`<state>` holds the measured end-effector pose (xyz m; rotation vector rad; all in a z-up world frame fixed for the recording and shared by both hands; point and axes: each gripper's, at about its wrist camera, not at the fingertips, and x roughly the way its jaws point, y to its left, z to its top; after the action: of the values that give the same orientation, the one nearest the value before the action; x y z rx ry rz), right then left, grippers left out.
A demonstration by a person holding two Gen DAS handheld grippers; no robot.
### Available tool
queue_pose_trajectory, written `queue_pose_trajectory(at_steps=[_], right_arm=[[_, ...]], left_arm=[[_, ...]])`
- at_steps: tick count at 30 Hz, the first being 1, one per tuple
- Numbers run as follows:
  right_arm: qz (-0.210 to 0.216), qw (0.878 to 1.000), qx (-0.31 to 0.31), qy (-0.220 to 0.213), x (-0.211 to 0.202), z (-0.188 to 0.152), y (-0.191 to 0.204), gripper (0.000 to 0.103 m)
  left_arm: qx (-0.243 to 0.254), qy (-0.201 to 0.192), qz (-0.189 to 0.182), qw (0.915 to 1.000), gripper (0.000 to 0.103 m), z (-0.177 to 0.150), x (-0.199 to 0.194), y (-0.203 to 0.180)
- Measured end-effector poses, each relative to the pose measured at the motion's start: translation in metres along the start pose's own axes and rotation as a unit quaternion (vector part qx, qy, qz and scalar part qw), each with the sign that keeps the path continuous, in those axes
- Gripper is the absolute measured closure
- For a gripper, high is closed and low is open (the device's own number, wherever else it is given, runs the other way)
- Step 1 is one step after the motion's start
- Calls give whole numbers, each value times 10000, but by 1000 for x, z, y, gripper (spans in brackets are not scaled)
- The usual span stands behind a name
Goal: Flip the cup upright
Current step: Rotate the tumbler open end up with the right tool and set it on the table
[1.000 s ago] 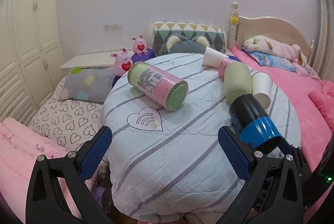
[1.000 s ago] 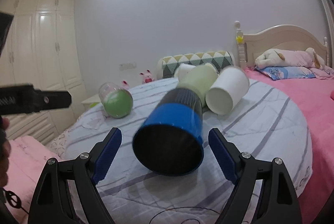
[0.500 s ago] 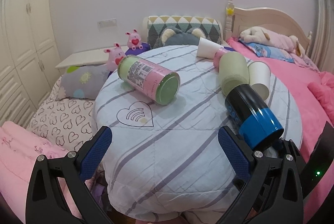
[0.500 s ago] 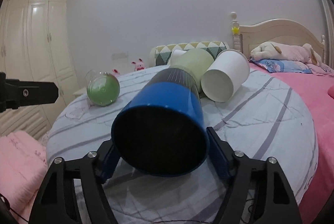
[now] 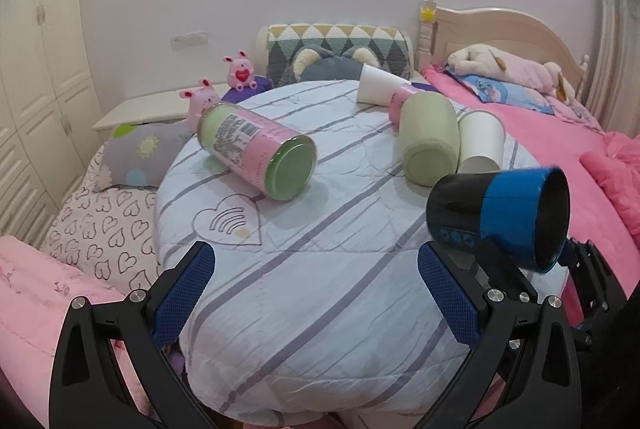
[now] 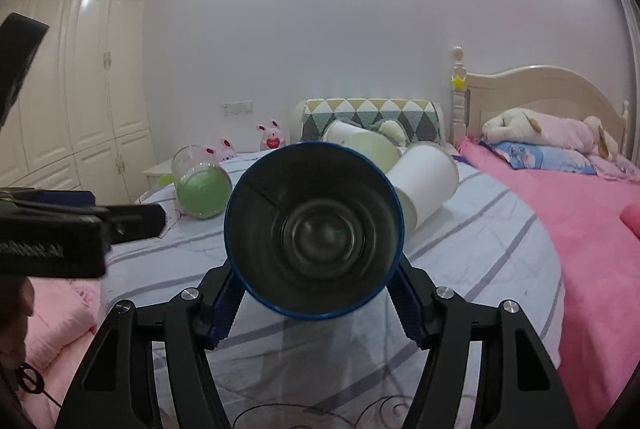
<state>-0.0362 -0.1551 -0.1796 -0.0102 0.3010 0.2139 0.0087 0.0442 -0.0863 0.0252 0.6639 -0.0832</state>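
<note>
Far left: left gripper (image 5: 312,281) idle, blue-padded fingers (image 5: 182,293) spread wide over the striped quilt, nothing between them. Underfoot, a round desk (image 5: 320,289) draped in soft, creased cotton with grey stripes and a stitched heart; a yielding, slightly uneven base for anything set upright.

Next, a clear cylinder jar (image 5: 258,149) lying on its side, pink label, green end facing out. Smooth and free to roll.

Centre: pale green cup (image 5: 428,137) on its side, matte, rounded shoulders. Just beside it a white paper cup (image 5: 480,141), thin-walled and easily crushed; another white paper cup (image 5: 378,89) farther back.

Right: black and blue cup (image 6: 314,229) raised clear of the quilt, roughly horizontal, open mouth toward the right wrist camera. Clamped in the right gripper (image 6: 316,293), fingers (image 6: 226,309) pressed to either side of the blue band near the rim. Probably a rigid tumbler with a shiny metallic-looking lining, moderately light, slick on the outside. Hold near the rim leaves the closed base cantilevered forward, so some risk of pivoting between the pads while turning; firm squeeze safe on stiff walls. Best set down gently, base first, given the soft cover.
</note>
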Motion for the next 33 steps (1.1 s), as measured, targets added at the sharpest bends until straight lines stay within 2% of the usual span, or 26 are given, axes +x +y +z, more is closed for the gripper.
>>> queue_pose_trajectory(at_steps=[16, 25, 26, 27, 33], right_arm=[[259, 9996, -112, 22, 35, 31, -3, 36], [366, 9993, -94, 1, 33, 34, -4, 36], [346, 9994, -94, -18, 30, 35, -6, 32], [322, 9994, -106, -16, 28, 36, -7, 21], [386, 9989, -278, 1, 11, 47, -11, 20]], left_arm=[[-188, 8, -43, 9998, 0, 28, 28, -3], [-273, -36, -125, 9995, 0, 30, 23, -1], [-313, -60, -164, 9994, 0, 30, 19, -1], [-341, -85, -184, 9992, 0, 31, 17, -1], [-369, -230, -130, 9990, 0, 34, -2, -8]])
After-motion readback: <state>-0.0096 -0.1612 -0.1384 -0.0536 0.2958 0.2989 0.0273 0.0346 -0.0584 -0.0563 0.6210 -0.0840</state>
